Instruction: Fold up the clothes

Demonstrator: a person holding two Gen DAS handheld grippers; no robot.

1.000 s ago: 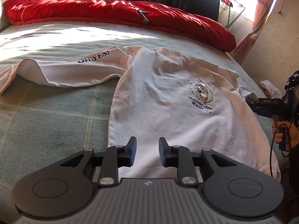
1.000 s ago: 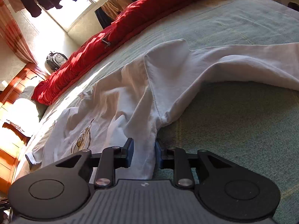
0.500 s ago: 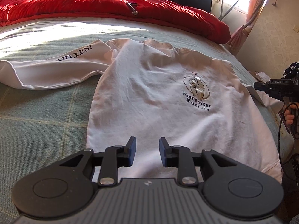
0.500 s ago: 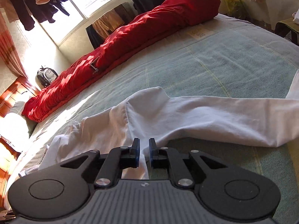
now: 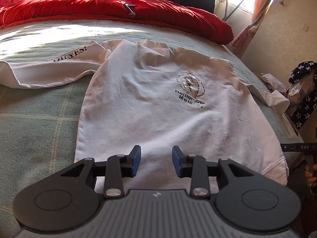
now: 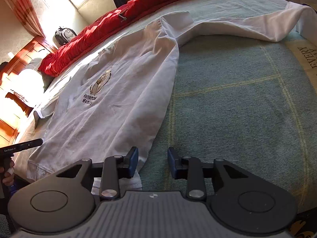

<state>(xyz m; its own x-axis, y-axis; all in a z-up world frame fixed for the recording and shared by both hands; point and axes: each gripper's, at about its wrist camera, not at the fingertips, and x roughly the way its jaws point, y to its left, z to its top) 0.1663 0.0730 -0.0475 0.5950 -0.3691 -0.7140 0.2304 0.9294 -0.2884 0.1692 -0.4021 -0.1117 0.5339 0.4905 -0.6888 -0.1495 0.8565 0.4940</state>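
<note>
White long-sleeved shirt [image 5: 150, 107] lay spread face-up on the green bedspread [image 6: 237, 103].
Light, limp cotton (likely to sag), best pinched at hem corners; left gripper [image 5: 156, 159] and right gripper [image 6: 152, 161] were both opening, empty.

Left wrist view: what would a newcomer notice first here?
First the white shirt, spread flat, front up, on the green bed cover, one long sleeve stretched out to the left. Behind it a red quilt lies along the bed's far edge.
</note>
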